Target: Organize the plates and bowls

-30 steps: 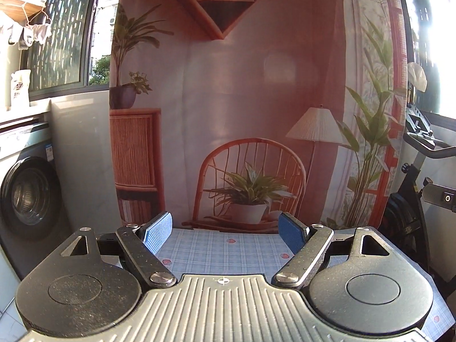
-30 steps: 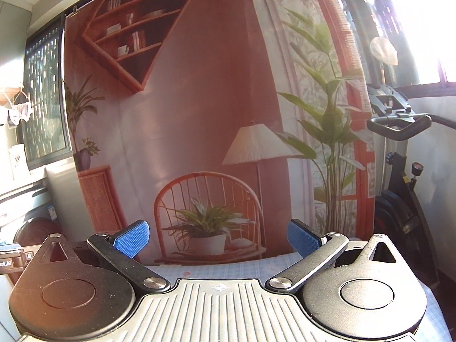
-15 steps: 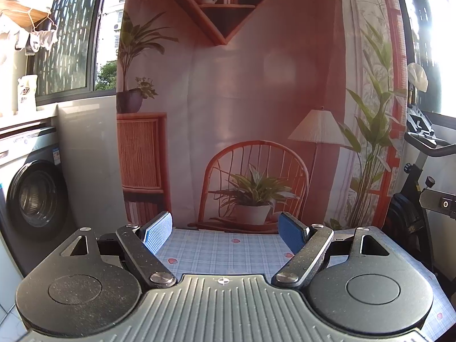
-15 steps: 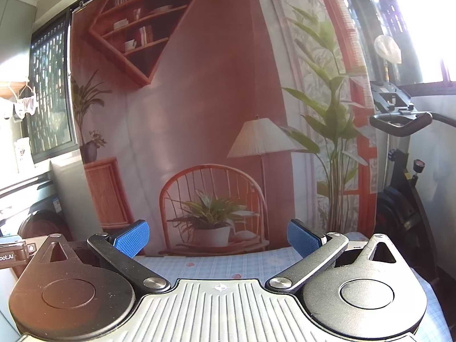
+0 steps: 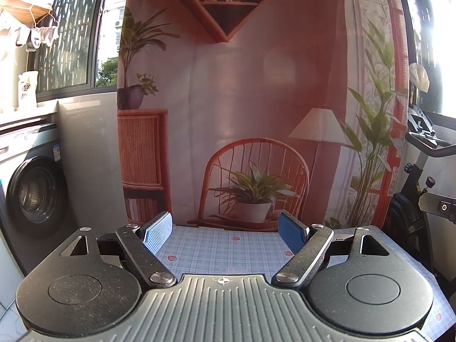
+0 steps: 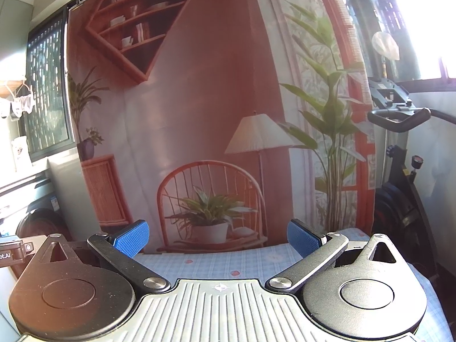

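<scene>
table (image 5: 228,249) mostly hidden behind gripper bodies at frame bottom. left gripper (image 5: 225,232) and right gripper (image 6: 218,239) level, both spread wide, holding nothing.

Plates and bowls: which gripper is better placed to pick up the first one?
Neither, as far as can be judged. The left gripper and right gripper are both open and empty above the checked tablecloth; no plates or bowls are in view.
</scene>
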`<state>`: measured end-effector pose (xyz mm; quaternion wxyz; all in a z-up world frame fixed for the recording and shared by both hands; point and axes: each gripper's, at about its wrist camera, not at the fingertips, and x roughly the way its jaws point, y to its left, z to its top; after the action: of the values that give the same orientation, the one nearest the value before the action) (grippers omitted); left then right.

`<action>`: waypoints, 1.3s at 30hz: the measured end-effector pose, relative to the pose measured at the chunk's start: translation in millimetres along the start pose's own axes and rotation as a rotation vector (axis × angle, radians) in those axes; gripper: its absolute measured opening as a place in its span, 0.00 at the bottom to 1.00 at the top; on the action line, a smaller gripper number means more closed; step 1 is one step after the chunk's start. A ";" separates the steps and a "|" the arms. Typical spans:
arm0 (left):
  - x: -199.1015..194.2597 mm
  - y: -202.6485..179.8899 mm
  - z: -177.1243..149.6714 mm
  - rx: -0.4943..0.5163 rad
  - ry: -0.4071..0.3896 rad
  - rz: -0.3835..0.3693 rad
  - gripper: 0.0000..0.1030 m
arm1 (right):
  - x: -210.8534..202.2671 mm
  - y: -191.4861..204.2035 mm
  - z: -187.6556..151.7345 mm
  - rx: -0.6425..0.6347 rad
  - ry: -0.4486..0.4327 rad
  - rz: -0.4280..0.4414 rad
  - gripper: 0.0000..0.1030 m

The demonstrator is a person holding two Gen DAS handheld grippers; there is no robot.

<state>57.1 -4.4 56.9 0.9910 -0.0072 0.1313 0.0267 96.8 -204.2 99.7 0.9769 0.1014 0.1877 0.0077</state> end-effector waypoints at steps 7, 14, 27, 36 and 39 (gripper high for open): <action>0.8 1.1 0.9 0.001 0.000 -0.003 0.81 | 1.0 -2.7 -0.6 0.006 0.005 -0.001 1.00; 0.9 1.2 0.9 0.002 0.001 -0.004 0.81 | 3.5 -4.4 -2.9 0.010 0.015 0.004 1.00; 4.7 5.6 0.6 0.012 0.000 -0.022 0.81 | 4.1 -2.8 -7.1 0.023 0.012 0.017 1.00; 5.6 7.4 1.2 0.016 -0.001 -0.032 0.81 | 3.8 -2.3 -7.2 0.024 0.012 0.015 1.00; 5.9 8.5 1.0 0.020 -0.001 -0.037 0.81 | 4.0 -2.5 -7.4 0.024 0.014 0.013 1.00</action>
<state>62.6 4.3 56.2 0.9914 0.0004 0.1309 0.0071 97.7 -205.0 91.0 0.9743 0.1144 0.1937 0.0126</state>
